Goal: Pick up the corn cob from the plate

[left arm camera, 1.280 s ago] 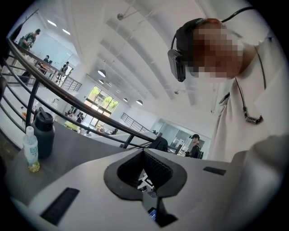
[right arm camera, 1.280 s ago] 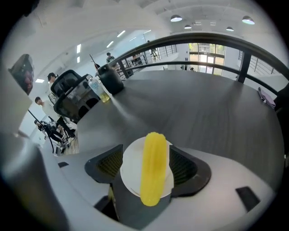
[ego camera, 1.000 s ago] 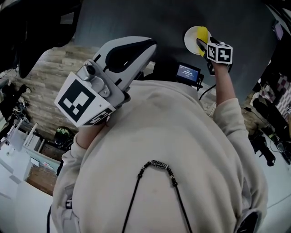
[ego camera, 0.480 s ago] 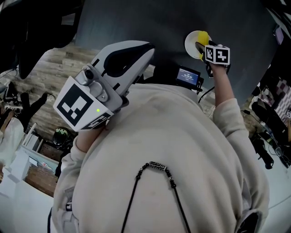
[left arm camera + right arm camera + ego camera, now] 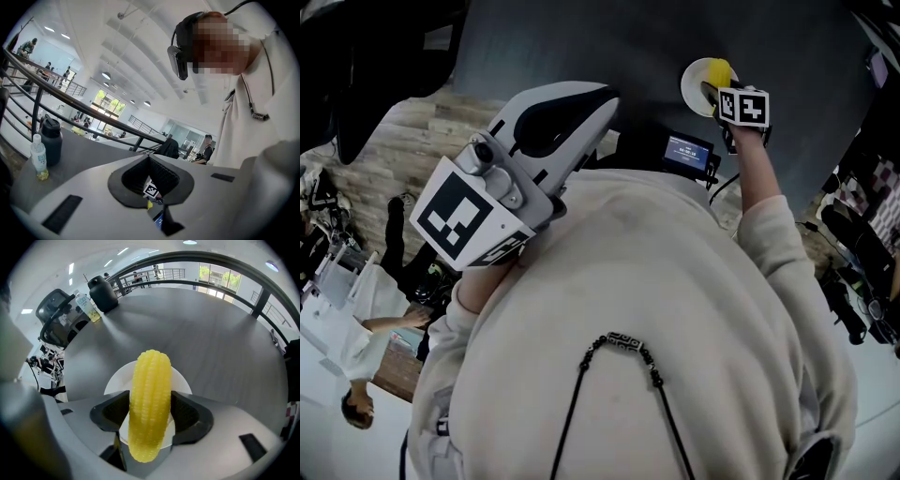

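Two grippers here, and only the right gripper [image 5: 150, 412] is doing anything: its jaws are clamped on the corn cob [image 5: 150, 376] from both sides, about mid-length, with the cob pointing away from the camera. The white plate [image 5: 183, 380] sits directly behind and under the cob, though I can't tell if the cob is touching it. From the head view the marker cube [image 5: 743, 106] covers part of the cob, so only a yellow bit and the plate's rim peek out. The plate is on a dark grey table [image 5: 215, 329]. At the table's far edge there's a black jug [image 5: 103, 292] with a small clear bottle [image 5: 87, 305] just beside it, and an office chair [image 5: 55, 310] nearby. A little device with a lit screen [image 5: 687, 150] is near the table's close edge. The left gripper [image 5: 149, 161] is held up by the chest, tips pressed together on nothing. The person's beige sweatshirt [image 5: 637, 309] blocks most of the head view.
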Tool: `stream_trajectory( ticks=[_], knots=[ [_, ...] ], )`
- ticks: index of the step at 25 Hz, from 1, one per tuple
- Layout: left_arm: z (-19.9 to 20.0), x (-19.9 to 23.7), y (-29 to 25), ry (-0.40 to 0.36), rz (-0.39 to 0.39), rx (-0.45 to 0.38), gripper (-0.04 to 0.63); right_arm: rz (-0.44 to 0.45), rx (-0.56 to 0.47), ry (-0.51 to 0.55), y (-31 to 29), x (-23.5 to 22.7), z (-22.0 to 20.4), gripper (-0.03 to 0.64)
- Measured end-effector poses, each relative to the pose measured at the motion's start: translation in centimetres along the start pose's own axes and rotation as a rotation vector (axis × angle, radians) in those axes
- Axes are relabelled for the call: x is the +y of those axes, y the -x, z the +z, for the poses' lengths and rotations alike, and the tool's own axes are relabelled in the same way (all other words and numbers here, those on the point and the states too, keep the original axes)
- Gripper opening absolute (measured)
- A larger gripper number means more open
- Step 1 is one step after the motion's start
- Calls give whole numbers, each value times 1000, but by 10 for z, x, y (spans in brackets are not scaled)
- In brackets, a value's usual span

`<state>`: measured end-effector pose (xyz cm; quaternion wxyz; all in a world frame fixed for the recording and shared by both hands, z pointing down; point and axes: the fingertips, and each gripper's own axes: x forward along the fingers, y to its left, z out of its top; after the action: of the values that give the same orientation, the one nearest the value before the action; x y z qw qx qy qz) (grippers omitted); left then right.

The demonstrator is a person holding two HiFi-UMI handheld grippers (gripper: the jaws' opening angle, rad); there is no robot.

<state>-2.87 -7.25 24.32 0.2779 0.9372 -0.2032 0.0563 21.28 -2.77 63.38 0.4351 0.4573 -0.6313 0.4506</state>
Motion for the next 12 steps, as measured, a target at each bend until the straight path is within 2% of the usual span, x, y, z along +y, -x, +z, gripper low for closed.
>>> stream_trajectory(
  ticks=[2,6,12],
  knots=[
    [-2,0,-1,1,2,2,5,-3,9,18,0,-3,-1,264],
    [-3,2,-4,-6,-8,14,5,18,41,32,-2,-1,0,261],
    [-5,-5,-9,-12,-25,28,5,15,32,75,1,1,0,261]
  ],
)
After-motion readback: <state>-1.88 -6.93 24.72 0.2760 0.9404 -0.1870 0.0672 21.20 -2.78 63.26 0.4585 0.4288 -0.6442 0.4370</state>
